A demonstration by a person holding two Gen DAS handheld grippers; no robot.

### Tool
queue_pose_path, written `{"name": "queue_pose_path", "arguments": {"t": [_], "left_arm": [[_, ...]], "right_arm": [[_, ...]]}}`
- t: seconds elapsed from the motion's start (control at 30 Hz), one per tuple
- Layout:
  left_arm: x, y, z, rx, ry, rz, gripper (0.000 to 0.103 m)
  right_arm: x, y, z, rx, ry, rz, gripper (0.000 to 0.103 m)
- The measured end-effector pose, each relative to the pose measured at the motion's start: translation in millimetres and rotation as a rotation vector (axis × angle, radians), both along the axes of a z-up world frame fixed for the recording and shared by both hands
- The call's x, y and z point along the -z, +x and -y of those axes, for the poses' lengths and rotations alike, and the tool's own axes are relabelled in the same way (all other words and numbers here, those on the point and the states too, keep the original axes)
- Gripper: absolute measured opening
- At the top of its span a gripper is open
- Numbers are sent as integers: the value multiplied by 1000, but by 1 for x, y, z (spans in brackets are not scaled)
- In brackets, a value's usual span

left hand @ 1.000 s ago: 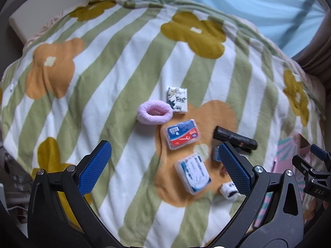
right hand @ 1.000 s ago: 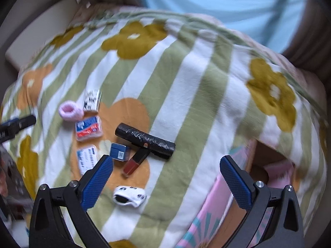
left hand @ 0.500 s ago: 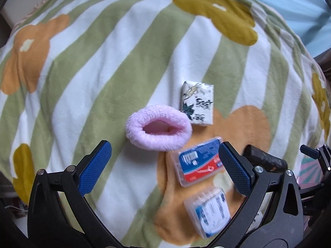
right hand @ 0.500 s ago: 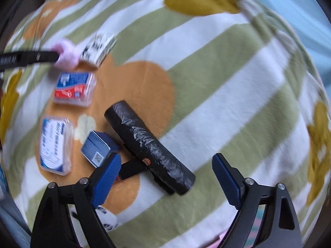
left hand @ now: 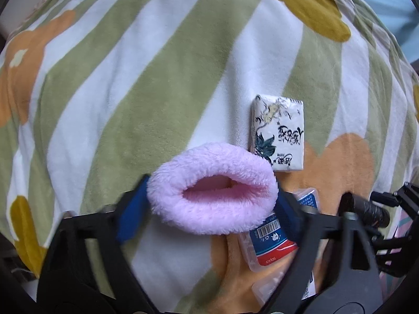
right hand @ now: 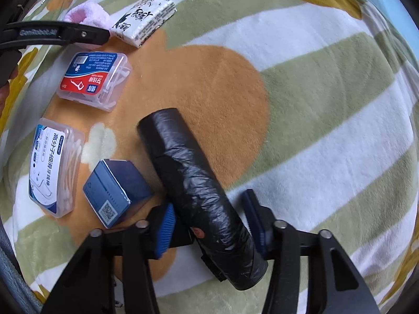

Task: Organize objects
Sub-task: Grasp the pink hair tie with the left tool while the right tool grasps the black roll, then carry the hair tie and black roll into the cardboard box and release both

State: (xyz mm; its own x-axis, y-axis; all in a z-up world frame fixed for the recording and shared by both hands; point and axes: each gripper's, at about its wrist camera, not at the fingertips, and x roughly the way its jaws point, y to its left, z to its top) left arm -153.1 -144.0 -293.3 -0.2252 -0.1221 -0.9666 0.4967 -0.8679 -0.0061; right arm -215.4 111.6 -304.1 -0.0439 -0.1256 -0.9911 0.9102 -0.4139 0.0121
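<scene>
Both wrist views close, looking steeply down, sharing pink scrunchie point(left hand: 212, 188), tissue pack point(right hand: 142, 21).

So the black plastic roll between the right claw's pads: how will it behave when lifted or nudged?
The black roll is a cylinder lying flat on the blanket, so it would probably roll if pushed sideways. Its crinkled, glossy wrap looks somewhat slippery and soft. The right claw, whose jaws have just been closing, straddles it near one end, so the long free end may droop.
</scene>
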Motion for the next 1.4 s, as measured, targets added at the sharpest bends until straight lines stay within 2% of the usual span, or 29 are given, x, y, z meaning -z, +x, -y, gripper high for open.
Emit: {"name": "queue_pose_path", "arguments": {"t": [0.17,0.33,0.53,0.73,0.93,0.97,1.03,1.07,1.17,1.4], "left_arm": [[-1,-1,-1,39,-14,-12,57],[-6,-1,4,47,9,-24,52],[-28,2,-4,77,4,-51,51],[-62,16,-16,106,5,-90,51],[-107,21,-33,160,-8,-128,51],[-115,24,-37,170,-11,-133,51],[-132,31,-44,191,-20,-143,51],[-142,34,-48,204,-20,-153,51],[-168,45,-59,235,-18,-179,51],[-223,70,-101,341,-8,-236,51]], "right_arm": [[-2,1,-4,18,-13,-9,37],[-6,1,-10,56,-27,-16,33],[-24,0,-16,122,-51,-29,29],[-59,1,-25,204,-89,-42,29],[-111,10,-40,324,-138,-47,29],[-125,11,-57,352,-149,-46,29],[-145,31,-119,416,-174,-45,29],[-152,24,-103,445,-180,-47,29],[-163,33,-9,529,-195,-53,29],[-220,75,-38,769,-239,-42,29]]}}
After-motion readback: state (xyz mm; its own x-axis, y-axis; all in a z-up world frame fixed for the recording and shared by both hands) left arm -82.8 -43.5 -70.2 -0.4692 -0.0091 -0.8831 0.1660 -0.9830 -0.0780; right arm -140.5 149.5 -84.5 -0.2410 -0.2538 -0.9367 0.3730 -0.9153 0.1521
